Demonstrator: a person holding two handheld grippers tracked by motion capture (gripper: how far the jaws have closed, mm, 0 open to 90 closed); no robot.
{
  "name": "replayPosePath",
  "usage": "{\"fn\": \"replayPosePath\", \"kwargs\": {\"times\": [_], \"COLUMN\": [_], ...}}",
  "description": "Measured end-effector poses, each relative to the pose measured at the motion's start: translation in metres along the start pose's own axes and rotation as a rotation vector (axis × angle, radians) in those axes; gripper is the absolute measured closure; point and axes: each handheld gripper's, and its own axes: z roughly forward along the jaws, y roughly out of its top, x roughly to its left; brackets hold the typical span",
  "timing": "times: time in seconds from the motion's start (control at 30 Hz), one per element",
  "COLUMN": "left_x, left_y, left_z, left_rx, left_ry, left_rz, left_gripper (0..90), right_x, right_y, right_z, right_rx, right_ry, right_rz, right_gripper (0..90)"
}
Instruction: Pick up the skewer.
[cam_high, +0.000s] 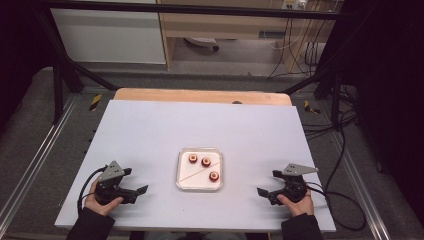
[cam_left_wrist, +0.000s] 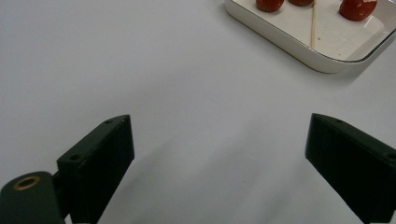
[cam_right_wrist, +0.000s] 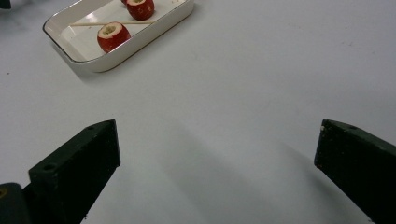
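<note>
The white tray (cam_high: 199, 170) sits at the centre of the bench (cam_high: 150, 130), between the two grippers and apart from both. It holds three red cored fruits (cam_high: 206, 161) and one thin wooden skewer (cam_high: 200, 170) lying diagonally across the tray floor. Two fruits lie on the far side of the skewer; the third (cam_high: 214, 176) lies on the near side, toward the right gripper.

The left gripper (cam_high: 141, 190) rests near the bench surface to the left of the tray, jaws spread wide with nothing between them. The right gripper (cam_high: 264, 192) is positioned likewise to the right of the tray, jaws wide and empty. Both point inward toward the tray.

Handling notes, as judged from appearance:
- Fruits: small, light and rounded, with a glossy skin that is likely slippery. The flesh is probably soft enough to bruise or split under firm pressure. Take hold across the widest part of the body, with the pads on opposite flanks, leaving the cored opening on top unobstructed. Close gently.
- Skewer: very light, thin and stiff, but liable to snap if bent. It lies flat on the tray floor, which makes a pinch difficult. Take hold near one end, where the pads can close around the shaft.
- Tray: shallow, with a raised rim that limits a low side approach; descend from above.
</note>
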Motion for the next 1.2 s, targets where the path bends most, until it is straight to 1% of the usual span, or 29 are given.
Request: {"fn": "replayPosePath", "kwargs": {"times": [0.1,0.17,0.5,0.53,0.67,0.87,1.2], "left_x": [-0.001,-0.002,-0.008,-0.008,-0.012,-0.019,-0.036], "left_y": [0.0,0.001,0.004,0.005,0.008,0.015,0.031], "left_z": [0.001,0.001,0.004,0.005,0.007,0.01,0.019], "left_rx": [-0.001,0.003,0.009,0.011,0.018,0.02,0.04], "left_ry": [0.003,0.004,-0.014,-0.016,-0.022,-0.029,-0.044], "left_rz": [-0.005,0.002,0.006,0.007,0.017,0.029,0.069], "left_gripper": [9.5,9.9,10.7,10.6,10.5,10.3,9.7], "right_x": [0.0,0.0,0.001,0.0,0.0,0.0,0.001], "right_y": [0.0,0.0,0.0,0.0,0.001,0.001,0.0], "right_z": [-0.001,-0.001,0.001,0.0,-0.001,0.001,0.001], "right_rx": [-0.004,-0.009,0.0,0.0,-0.006,0.004,0.011], "right_ry": [0.002,0.003,0.003,0.003,0.0,-0.006,-0.005], "right_rz": [-0.002,-0.002,0.001,-0.004,0.0,-0.003,0.003], "right_gripper": [0.7,0.7,0.6,0.6,0.6,0.6,0.6]}}
